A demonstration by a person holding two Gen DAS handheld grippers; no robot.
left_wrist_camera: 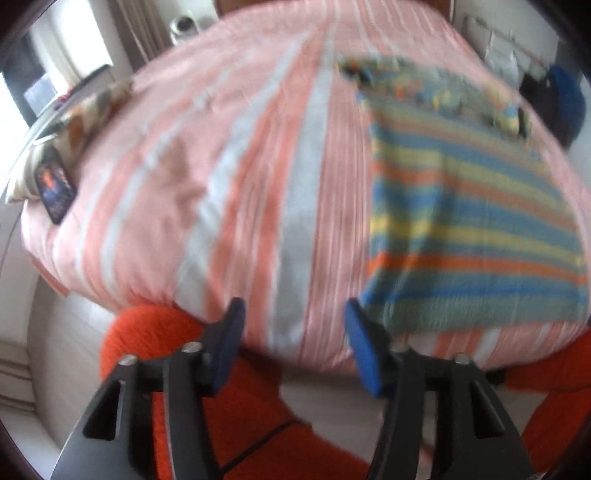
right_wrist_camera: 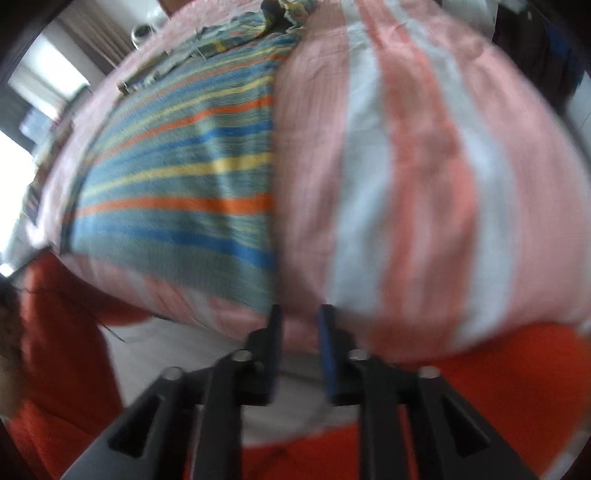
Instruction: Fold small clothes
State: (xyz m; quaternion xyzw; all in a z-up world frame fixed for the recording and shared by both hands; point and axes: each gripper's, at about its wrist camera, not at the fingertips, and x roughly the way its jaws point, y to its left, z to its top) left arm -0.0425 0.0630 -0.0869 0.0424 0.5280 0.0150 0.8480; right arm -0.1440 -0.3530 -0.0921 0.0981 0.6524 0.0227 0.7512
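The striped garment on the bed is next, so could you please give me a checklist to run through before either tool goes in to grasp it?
1. Striped garment lies flat on the bed: ok.
2. Left tool open and empty: ok.
3. Right tool empty, jaws only narrowly apart: not ok, open wider first.
4. Near hem free of either tool: ok.
5. Far collar end smoothed out: not ok, it looks bunched.
6. Image sharp enough to pick a corner: not ok, both views are blurred.

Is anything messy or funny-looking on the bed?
Mostly tidy. The striped cloth lies flat on the bed cover, but its far end is bunched up and rumpled instead of smooth. A dark flat thing, maybe a phone, sits at the bed's edge beside a pillow. Both pictures are blurry.
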